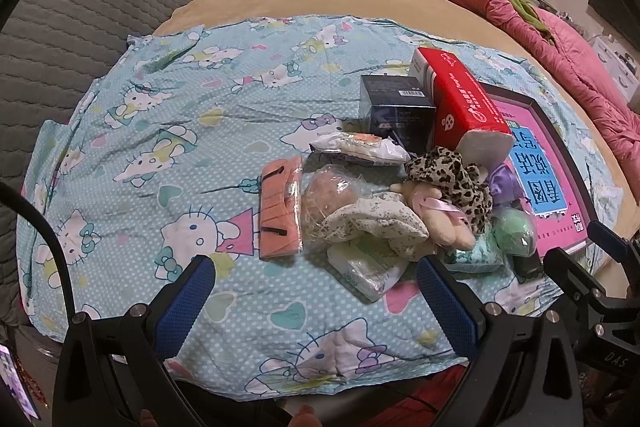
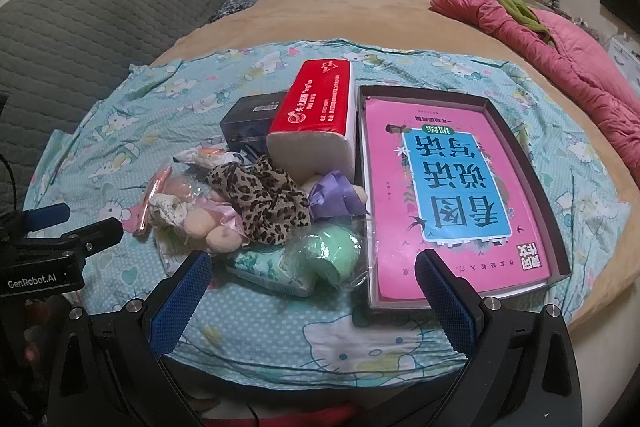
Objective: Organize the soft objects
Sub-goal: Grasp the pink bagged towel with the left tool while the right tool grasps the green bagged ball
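Now, the cartoon-print sheet (image 2: 100, 131) covers the bed, with the dark box (image 2: 516, 155) holding a pink book at two o'clock of the right gripper (image 2: 312, 279), long axis running away from the viewer, and the red tissue pack (image 2: 316, 99) leaning at twelve. Both tools hang spread wide and empty; the left gripper (image 1: 316, 287) sits further from the box. The soft heap, leopard cloth (image 2: 260, 203) then green ball (image 2: 328, 259), lies dead ahead of the right, so I'd judge that hand nearer.
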{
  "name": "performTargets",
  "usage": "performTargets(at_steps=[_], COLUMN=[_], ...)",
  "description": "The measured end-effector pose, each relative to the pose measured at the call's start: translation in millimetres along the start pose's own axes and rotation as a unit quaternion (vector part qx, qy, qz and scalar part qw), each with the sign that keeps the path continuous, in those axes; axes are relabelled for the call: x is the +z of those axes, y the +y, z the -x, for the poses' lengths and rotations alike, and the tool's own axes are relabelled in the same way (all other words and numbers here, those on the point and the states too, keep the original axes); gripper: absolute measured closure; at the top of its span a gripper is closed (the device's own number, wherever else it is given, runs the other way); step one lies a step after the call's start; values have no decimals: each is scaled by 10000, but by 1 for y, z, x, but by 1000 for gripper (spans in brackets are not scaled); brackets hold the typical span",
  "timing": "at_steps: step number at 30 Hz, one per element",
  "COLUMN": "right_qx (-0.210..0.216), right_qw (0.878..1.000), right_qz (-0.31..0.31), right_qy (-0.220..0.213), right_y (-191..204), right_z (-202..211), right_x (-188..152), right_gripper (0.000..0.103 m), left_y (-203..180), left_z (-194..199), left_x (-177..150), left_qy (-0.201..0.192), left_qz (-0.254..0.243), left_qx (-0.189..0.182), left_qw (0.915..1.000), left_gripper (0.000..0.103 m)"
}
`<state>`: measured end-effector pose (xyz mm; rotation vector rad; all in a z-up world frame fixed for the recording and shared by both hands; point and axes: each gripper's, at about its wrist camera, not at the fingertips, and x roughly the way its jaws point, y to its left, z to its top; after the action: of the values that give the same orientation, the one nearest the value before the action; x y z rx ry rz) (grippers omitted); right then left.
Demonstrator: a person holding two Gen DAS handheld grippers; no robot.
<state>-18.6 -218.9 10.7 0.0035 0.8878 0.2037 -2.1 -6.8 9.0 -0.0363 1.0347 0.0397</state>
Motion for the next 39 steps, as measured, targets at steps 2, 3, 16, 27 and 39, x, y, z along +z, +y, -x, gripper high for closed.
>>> performTargets(at_steps=[2,3,16,27,39], right_qx=[-4,-9,-32,-43,125], right_qw=[10000,10000,10000,9994,9988], right_qz=[15,28,70,333,409], right_qy=[-16,-26,61,78,243], right_y=[1,1,-10,-12,-17], right_z=[0,0,-8,-19,-35], right_x=[0,0,0,1,3], right_gripper=[2,2,2,2,3], left_y=[1,1,65,72,75], left_z=[0,0,-22,-62,-109], left_x=[0,0,0,15,27], left_qy=[-1,-3,257,416,844], left_qz=[7,10,774,767,887], left_qx=[-3,-20,-98,-361,-1083], left_qw=[10000,10000,9966,9955,9866], left_gripper=[1,1,1,6,30])
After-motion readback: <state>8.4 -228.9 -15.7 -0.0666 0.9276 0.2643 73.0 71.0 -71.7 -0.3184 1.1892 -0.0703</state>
